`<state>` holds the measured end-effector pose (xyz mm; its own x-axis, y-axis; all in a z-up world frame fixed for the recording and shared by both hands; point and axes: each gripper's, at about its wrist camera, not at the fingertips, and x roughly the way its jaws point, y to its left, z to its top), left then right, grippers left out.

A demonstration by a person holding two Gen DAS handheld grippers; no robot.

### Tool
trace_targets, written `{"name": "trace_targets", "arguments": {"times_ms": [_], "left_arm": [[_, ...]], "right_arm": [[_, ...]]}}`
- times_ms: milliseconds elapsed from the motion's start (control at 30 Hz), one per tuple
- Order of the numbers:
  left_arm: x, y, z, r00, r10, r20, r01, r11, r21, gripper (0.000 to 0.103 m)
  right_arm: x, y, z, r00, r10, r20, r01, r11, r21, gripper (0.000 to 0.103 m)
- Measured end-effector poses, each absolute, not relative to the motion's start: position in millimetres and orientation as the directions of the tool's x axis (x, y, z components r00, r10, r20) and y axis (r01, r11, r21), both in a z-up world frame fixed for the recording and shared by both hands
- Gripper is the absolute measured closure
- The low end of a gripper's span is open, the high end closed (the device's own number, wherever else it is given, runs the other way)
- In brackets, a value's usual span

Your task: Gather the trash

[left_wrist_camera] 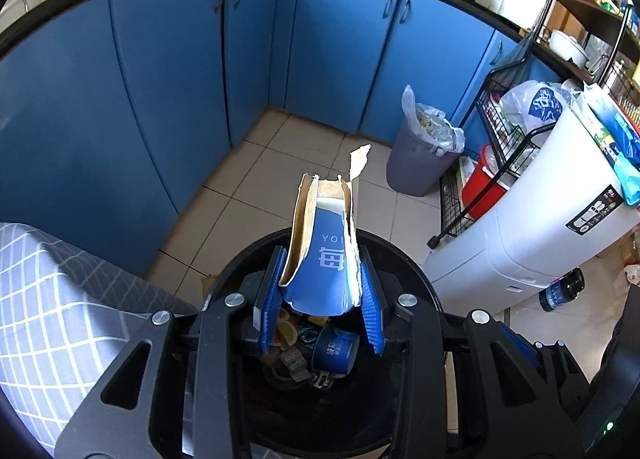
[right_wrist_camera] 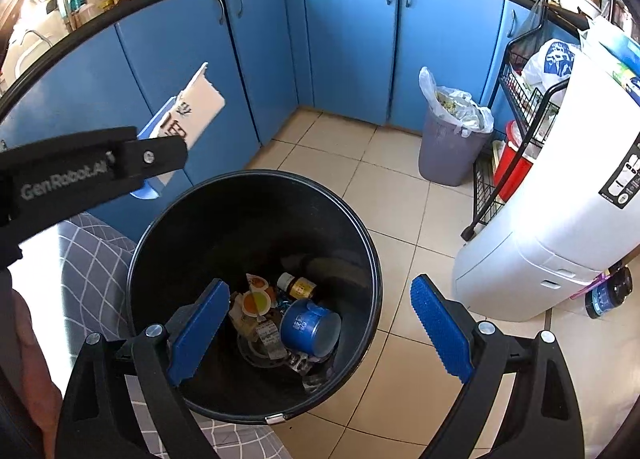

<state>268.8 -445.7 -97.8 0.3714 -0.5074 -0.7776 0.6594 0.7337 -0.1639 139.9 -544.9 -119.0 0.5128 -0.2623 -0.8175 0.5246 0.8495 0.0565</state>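
A torn blue and white paper carton (left_wrist_camera: 320,247) is clamped between the blue pads of my left gripper (left_wrist_camera: 322,259), which is shut on it. It hangs just over the near rim of the round black bin (left_wrist_camera: 404,259). In the right wrist view the same carton (right_wrist_camera: 192,115) sticks up from the left gripper (right_wrist_camera: 160,153), above and to the left of the bin (right_wrist_camera: 360,227). My right gripper (right_wrist_camera: 320,285) stands open over the bin's mouth, nothing between its fingers. Inside the bin lie a blue cup (right_wrist_camera: 308,327), a small bottle (right_wrist_camera: 300,286) and wrappers (right_wrist_camera: 256,303).
Blue cabinets (right_wrist_camera: 340,39) enclose the tiled floor on two sides. A grey bin (right_wrist_camera: 448,147) lined with a plastic bag stands by the far cabinets. On the right are a white appliance (right_wrist_camera: 560,219), a black wire rack (right_wrist_camera: 520,99) and a dark bottle (right_wrist_camera: 608,295). A grey checked cloth (right_wrist_camera: 92,259) lies at left.
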Motion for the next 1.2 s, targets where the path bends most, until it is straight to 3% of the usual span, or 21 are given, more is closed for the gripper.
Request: {"name": "trace_targets", "arguments": {"times_ms": [300, 533, 567, 667, 967, 1200], "left_arm": [[259.9, -461.4, -104.8, 0.375, -0.525, -0.764, 0.722, 0.682, -0.114, 0.066], [267.9, -460.1, -108.0, 0.354, -0.521, -0.777, 0.706, 0.693, -0.143, 0.065], [268.2, -460.4, -107.9, 0.356, -0.519, -0.777, 0.705, 0.695, -0.141, 0.062], [267.5, -460.4, -104.5, 0.384, -0.511, -0.769, 0.693, 0.710, -0.125, 0.034], [271.6, -454.5, -104.8, 0.376, -0.518, -0.769, 0.678, 0.719, -0.153, 0.025], [270.1, -455.5, -105.1, 0.376, -0.516, -0.770, 0.682, 0.716, -0.147, 0.025]], "right_arm": [[144.2, -548.5, -132.6, 0.507, -0.248, -0.826, 0.531, 0.845, 0.072, 0.013], [146.2, -544.4, -134.4, 0.508, -0.251, -0.824, 0.525, 0.849, 0.065, 0.013], [146.3, -544.4, -134.4, 0.508, -0.250, -0.824, 0.525, 0.848, 0.066, 0.013], [145.7, -545.0, -133.2, 0.509, -0.254, -0.823, 0.530, 0.845, 0.067, 0.013], [143.8, -549.3, -133.0, 0.511, -0.261, -0.819, 0.540, 0.839, 0.070, 0.013], [144.9, -551.9, -132.3, 0.517, -0.263, -0.815, 0.547, 0.834, 0.077, 0.013]]}}
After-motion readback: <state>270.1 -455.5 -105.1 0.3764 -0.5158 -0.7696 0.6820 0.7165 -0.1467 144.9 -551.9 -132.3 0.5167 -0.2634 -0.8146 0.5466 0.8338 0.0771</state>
